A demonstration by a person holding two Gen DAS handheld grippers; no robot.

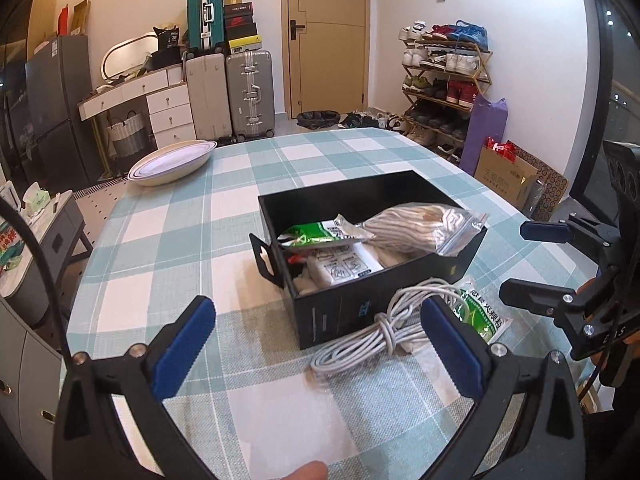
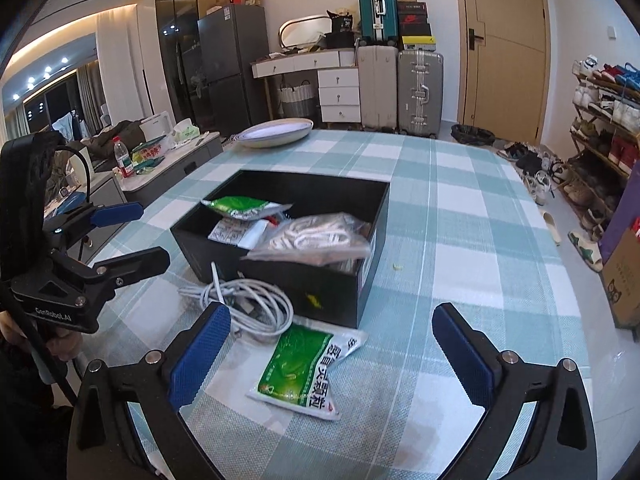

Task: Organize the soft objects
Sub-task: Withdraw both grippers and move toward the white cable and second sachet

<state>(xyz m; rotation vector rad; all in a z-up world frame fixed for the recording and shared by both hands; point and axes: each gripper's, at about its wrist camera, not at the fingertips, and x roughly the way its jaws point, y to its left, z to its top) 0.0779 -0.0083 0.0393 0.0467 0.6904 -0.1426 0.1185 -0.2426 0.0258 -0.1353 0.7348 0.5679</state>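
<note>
A: Risk? 
B: My left claw (image 1: 316, 350) and right claw (image 2: 330, 354) both gape, holding nothing. One loose cable coil (image 1: 372, 336) and one green packet (image 2: 304, 368) lie beside the black box (image 2: 336, 300); the coil could unravel and snag. 
A: Inside? 
B: Three packets, one bagged rope (image 1: 420, 226).

1. Matt woven checked cloth on table (image 2: 460, 216)
2. Glossy black card box (image 2: 340, 292)
3. Shiny green plastic sachet (image 2: 300, 368)
4. Smooth white rubbery cable (image 1: 360, 340)
5. Ribbed blue pads (image 2: 200, 356) on matt black plastic
</note>
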